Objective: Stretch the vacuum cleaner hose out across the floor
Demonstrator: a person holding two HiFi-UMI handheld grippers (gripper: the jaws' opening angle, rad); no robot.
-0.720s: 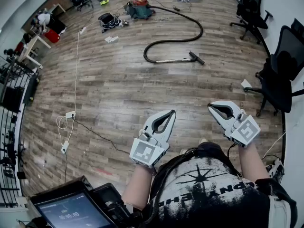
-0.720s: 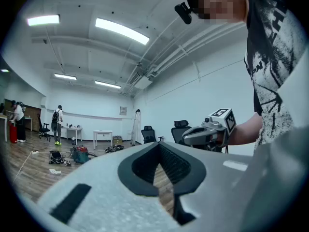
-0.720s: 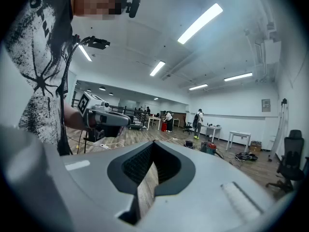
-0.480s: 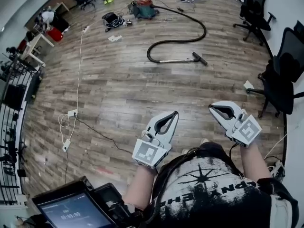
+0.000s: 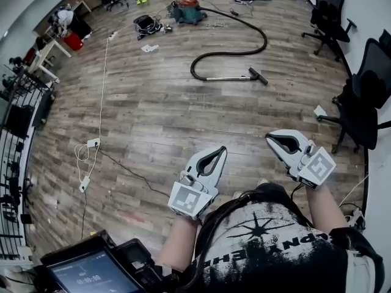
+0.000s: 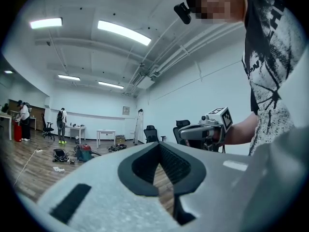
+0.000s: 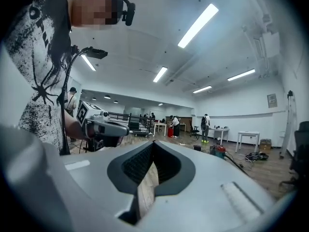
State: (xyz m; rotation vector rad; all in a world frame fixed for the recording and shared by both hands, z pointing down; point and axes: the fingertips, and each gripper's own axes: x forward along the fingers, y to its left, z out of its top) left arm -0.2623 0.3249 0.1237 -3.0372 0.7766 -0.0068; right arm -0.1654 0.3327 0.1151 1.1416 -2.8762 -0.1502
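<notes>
The black flexible vacuum cleaner hose [image 5: 226, 54] lies toward the far edge of the brown wood-plank floor [image 5: 159, 115], bent in a wide loop rather than straight. It leaves the teal vacuum cleaner body with a red top [image 5: 186, 10] and swings out to the right. It then doubles back left and hooks round into a silver metal wand [image 5: 223, 78], which ends in a black floor nozzle [image 5: 258, 76]. Just left of the vacuum body sits a black bag [image 5: 143, 24], with white scraps of paper [image 5: 148, 48] near it.

Both tongs are well apart from the hose, held level in front of the person's torso at the floor's near edge. The white left gripper [image 5: 220, 149] has its jaws pressed together with nothing between them — its own view shows only floor planks through the hollow behind the tips. The white right gripper [image 5: 269, 138] is likewise closed and empty, and each appears beside the other in the opposite gripper view.

Black office chairs [image 5: 360, 96] stand along the floor's right edge. A long white cable [image 5: 99, 84] runs down the left side to a white power strip [image 5: 91, 144]. A black metal railing [image 5: 15, 157] lines the left edge, and a dark tablet screen [image 5: 91, 274] sits at the near left corner.
</notes>
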